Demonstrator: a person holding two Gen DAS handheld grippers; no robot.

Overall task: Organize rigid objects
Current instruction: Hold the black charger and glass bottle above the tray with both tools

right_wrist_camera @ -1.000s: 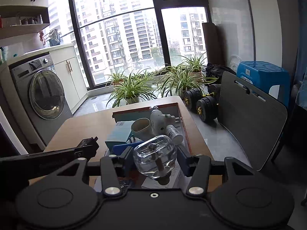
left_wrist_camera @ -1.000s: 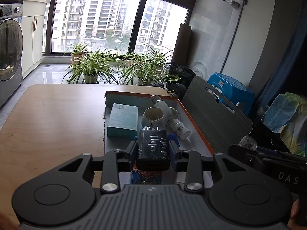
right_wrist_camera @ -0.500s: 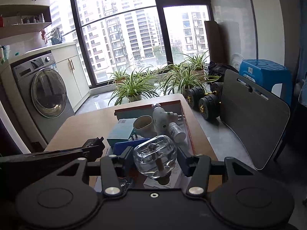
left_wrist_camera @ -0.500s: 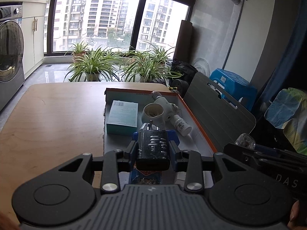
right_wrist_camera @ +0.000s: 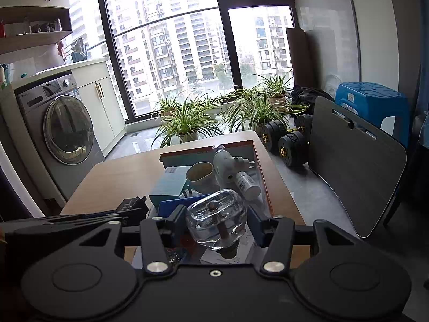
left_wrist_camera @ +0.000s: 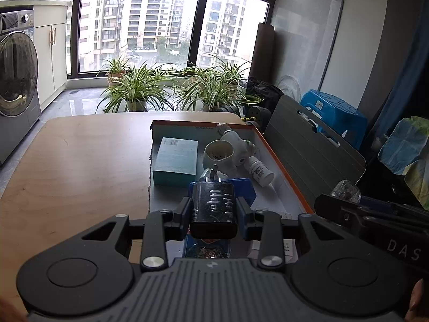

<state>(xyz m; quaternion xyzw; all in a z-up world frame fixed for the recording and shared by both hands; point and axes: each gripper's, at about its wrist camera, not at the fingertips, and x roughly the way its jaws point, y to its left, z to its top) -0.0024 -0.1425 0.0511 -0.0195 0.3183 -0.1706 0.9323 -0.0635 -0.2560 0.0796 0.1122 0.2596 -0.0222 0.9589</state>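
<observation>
A: Left gripper (left_wrist_camera: 214,210) up front, its fingers (left_wrist_camera: 183,212) pinching a black plug adapter (left_wrist_camera: 213,206), prongs pointing away, held above the near end of the box (left_wrist_camera: 281,158).

B: And the right gripper (right_wrist_camera: 216,218) has its fingers (right_wrist_camera: 256,221) clamped on a clear glass bottle (right_wrist_camera: 217,218), tipped on its side, a dark stopper at the near end. It hangs over the near right corner of that same box.

A: The box is shallow, orange-edged, sitting on the right half of the wooden surface (left_wrist_camera: 80,166). Inside, a teal carton (left_wrist_camera: 175,161) lies flat on the left.

B: Next to it a cream cup (left_wrist_camera: 218,155), with a white plastic device (left_wrist_camera: 236,141) touching its far right side, and a small white bottle (left_wrist_camera: 260,171) lying on its side near the right wall.

A: Just under the adapter there's a blue case (left_wrist_camera: 244,190), flat in the box. Nearer still, papers, partly hidden by the fingers.

B: From the left camera, the right gripper shows at the right edge, the glass bottle just peeking above it.
</observation>
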